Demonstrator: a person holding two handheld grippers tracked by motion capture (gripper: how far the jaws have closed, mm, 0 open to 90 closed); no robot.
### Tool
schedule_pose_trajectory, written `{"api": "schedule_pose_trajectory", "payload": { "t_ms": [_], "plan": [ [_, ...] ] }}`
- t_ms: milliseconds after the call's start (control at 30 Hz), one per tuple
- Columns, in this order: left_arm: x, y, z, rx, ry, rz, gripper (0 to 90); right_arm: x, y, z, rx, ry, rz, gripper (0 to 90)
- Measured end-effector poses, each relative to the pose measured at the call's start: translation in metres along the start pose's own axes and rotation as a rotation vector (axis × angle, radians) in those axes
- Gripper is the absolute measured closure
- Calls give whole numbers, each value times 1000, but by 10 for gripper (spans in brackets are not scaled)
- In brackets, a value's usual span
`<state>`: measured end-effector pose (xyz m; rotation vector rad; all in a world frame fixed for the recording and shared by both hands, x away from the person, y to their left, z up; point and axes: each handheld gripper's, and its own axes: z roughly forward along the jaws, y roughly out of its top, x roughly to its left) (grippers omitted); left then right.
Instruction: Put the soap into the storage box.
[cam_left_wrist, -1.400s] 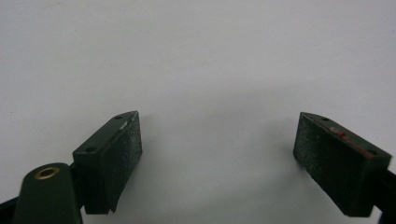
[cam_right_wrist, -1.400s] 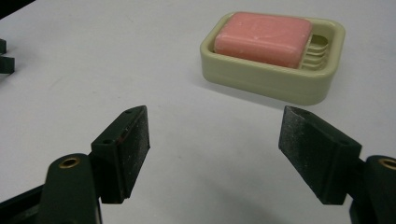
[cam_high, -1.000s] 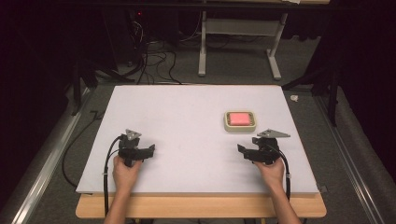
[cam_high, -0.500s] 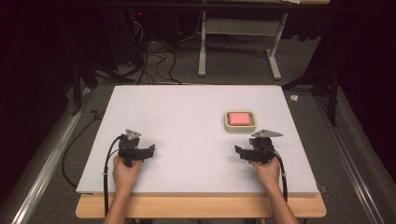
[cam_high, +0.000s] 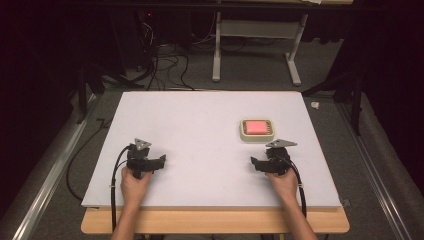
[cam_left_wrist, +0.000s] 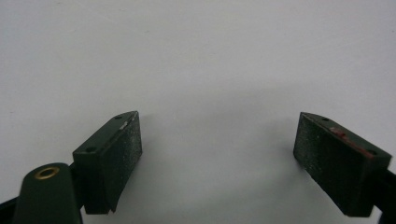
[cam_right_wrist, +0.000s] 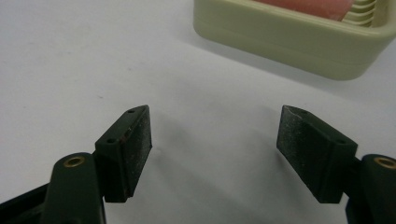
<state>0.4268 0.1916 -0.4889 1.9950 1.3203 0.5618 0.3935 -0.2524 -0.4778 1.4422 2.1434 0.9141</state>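
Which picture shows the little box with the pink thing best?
The high view: the whole box sits on the white table, pink top visible. The right gripper view shows just its near wall, cut off. The left gripper view shows bare table.

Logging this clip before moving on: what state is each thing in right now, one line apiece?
Left gripper: open, empty, low over the bare board.
Right gripper: open, empty, just short of the dish.
Cream dish: upright on the board, holding a pink block, untouched.
White board: flat on the table.
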Motion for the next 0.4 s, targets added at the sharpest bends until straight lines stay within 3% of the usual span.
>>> {"api": "schedule_pose_trajectory", "payload": {
  "t_ms": [100,400],
  "plan": [
    [0,0,0,-2,0,0,157,3,-3,4,-6,-29,-39,258],
    [0,0,0,-2,1,1,158,3,-4,4,-10,-33,-38,254]
  ]
}}
